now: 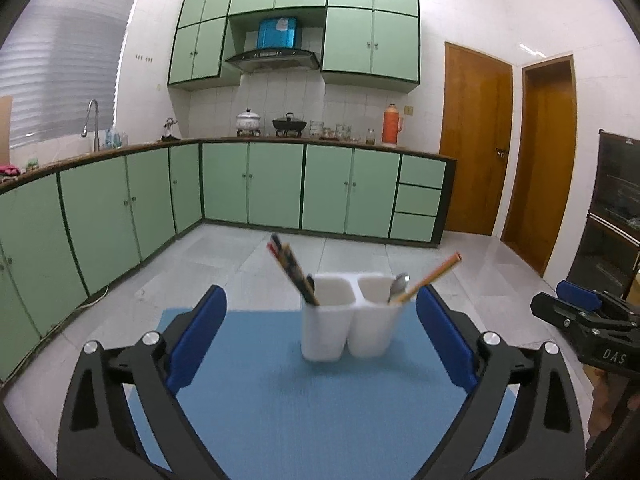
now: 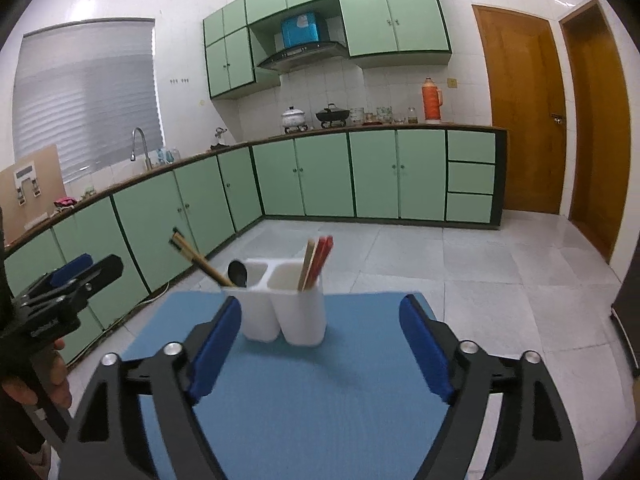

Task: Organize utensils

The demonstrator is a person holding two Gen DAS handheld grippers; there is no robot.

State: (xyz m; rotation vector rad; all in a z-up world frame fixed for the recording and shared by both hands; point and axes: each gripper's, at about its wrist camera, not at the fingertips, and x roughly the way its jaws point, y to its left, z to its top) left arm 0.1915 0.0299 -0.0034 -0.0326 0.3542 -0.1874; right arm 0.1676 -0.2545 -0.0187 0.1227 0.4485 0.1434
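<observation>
A white holder (image 1: 349, 322) with two compartments is placed near the far edge of the blue desk (image 1: 280, 408). Chopsticks (image 1: 292, 268) and a spoon (image 1: 398, 286) are kept upright inside. The left tool (image 1: 321, 334) and right tool (image 2: 320, 346) are seen wide open and empty.

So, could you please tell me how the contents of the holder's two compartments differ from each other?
In the right wrist view, the left compartment of the white holder holds a dark spoon and tan chopsticks leaning far left. The right compartment holds red and tan sticks, no spoon, standing nearly upright. Both sets rest inside with their ends sticking out above the rim.
</observation>
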